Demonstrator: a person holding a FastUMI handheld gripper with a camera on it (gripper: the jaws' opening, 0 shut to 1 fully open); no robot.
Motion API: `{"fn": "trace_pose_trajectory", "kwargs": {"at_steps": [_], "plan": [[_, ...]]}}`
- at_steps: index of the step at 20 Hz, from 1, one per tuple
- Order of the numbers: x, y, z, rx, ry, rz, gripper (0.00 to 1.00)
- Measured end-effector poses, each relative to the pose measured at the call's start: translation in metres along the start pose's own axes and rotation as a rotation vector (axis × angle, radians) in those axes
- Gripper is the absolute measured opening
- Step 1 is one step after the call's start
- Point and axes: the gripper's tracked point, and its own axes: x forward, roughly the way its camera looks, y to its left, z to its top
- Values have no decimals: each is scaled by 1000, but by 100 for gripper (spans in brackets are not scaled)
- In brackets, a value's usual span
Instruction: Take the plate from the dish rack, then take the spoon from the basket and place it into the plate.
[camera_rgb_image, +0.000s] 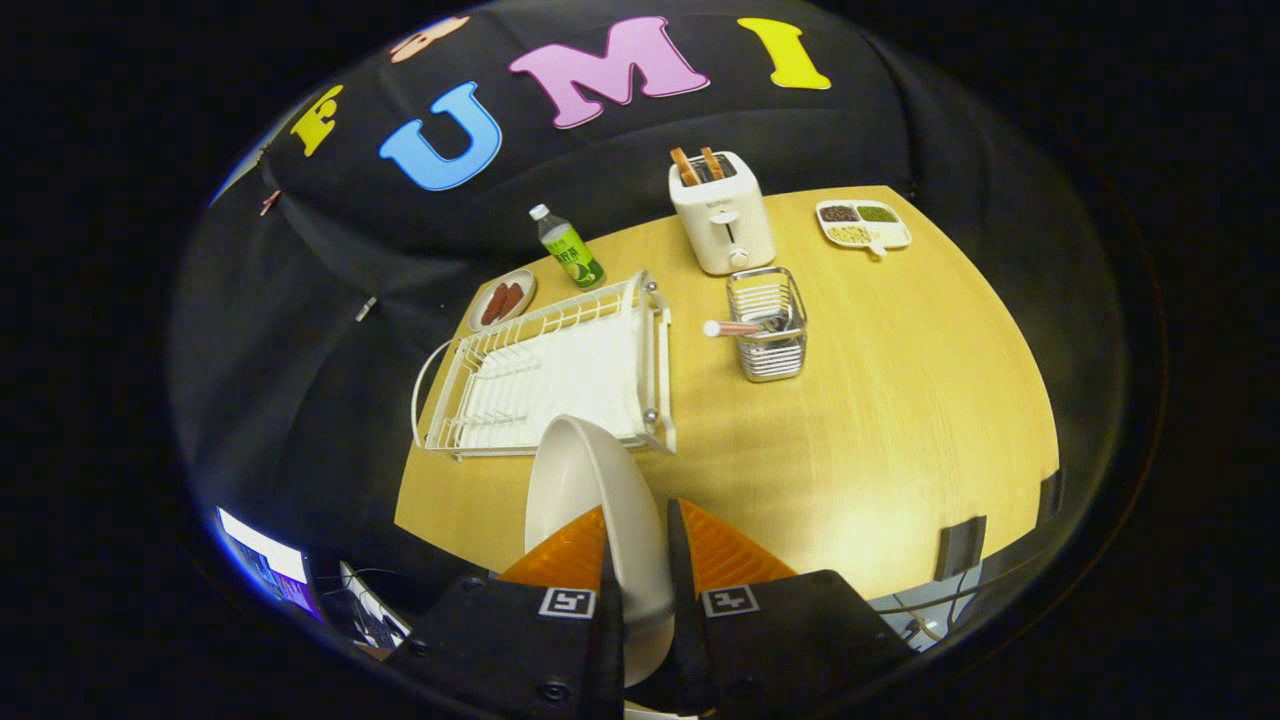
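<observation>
Fingers of the gripper (640, 545) are clamped on the white plate (590, 480), which stands on edge between them, lifted above the wooden table (880, 420). Beyond it sits the white dish rack (545, 375), bare of dishes. Right of the rack, the wire basket (768, 325) holds the spoon (735, 328), its handle poking out leftward. Farther back are a toaster (722, 212), a green bottle (567, 247), and a divided snack tray (863, 224).

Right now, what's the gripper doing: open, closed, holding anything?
Gripper: closed on the white plate, one finger on each side of its rim, held up on edge above the table, in front of the dish rack.
</observation>
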Motion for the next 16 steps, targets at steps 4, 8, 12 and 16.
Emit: {"fn": "trace_pose_trajectory", "kwargs": {"at_steps": [4,8,12,16], "plan": [[22,-41,-9,34,67,9,24],[61,-67,-16,15,160,53,24],[94,-88,-17,-46,201,104,24],[114,-90,-23,-44,243,192,24]]}}
